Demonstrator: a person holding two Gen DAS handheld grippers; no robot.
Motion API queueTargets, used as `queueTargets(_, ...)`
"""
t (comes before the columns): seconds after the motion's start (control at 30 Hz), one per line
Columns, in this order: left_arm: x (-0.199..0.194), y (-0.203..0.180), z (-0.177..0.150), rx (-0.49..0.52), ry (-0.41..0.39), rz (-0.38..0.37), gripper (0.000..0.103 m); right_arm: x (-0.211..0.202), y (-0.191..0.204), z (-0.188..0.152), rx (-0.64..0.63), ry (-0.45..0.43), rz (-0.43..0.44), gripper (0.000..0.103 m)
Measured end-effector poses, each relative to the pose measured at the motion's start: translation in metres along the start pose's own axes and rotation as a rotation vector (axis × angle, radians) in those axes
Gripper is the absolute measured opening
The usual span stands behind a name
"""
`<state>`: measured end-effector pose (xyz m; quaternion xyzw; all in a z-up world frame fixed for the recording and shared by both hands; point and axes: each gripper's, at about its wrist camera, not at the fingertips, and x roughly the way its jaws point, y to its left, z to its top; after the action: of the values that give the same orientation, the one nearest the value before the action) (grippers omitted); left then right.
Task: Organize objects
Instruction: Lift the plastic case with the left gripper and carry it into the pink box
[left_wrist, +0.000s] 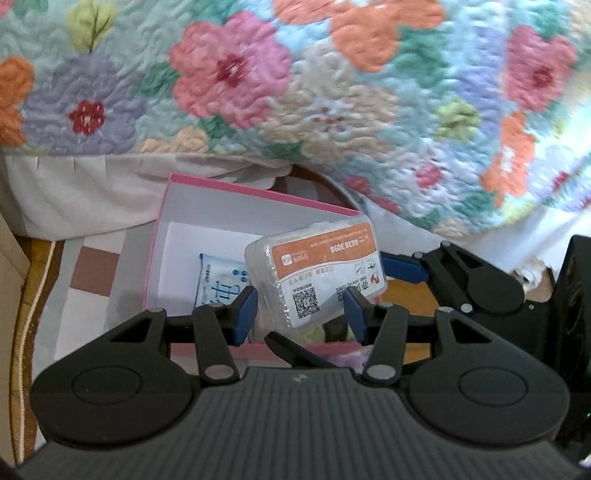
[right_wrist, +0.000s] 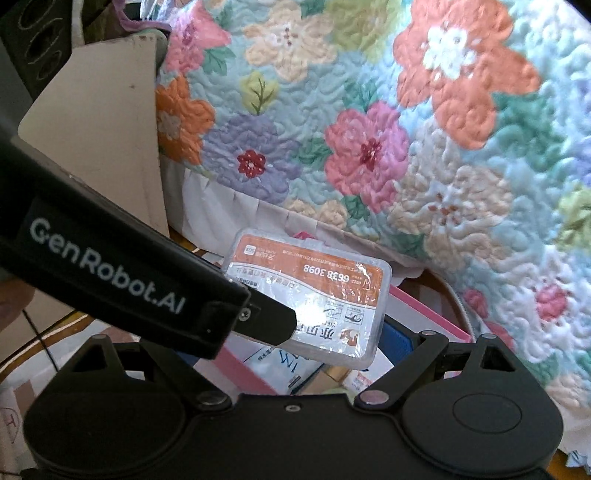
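From my left wrist camera, the left gripper (left_wrist: 300, 314) is partly closed, its blue pads (left_wrist: 243, 314) pressing the two sides of a clear plastic case (left_wrist: 314, 273) with an orange-and-white label. The case is tilted and held over the open pink box (left_wrist: 221, 199), toward the box's near right corner. Inside the box, a blue-and-white packet (left_wrist: 218, 280) lies on the white floor near the near edge. The flowered quilt (left_wrist: 332, 92) hangs past the box's far edge. At the right I see the right gripper (left_wrist: 424, 266), one blue pad showing, just beside the case.

From my right wrist camera, the right gripper (right_wrist: 314, 343) stands wide apart with nothing gripped; its right pad (right_wrist: 397, 338) sits just beside the case (right_wrist: 317, 295). The left gripper's (right_wrist: 266, 325) black body crosses from the left and clasps the case above the pink box (right_wrist: 424, 314).
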<state>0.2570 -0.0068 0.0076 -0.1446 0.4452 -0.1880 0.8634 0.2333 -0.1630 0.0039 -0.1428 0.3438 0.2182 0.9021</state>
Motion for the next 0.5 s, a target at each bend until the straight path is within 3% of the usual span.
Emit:
queueTargets(0.27, 0.066, 0.042, 0.010, -0.113, 0.100, 0.000, 0.050, 0.077, -0.031, -0.007, 0.113, 0.114, 0.131, 0.095)
queueTargets(0.5, 0.110, 0.065, 0.004, -0.150, 0.173, 0.024, 0.050, 0.122, -0.055, -0.030, 0.246, 0.181, 0.237, 0.095)
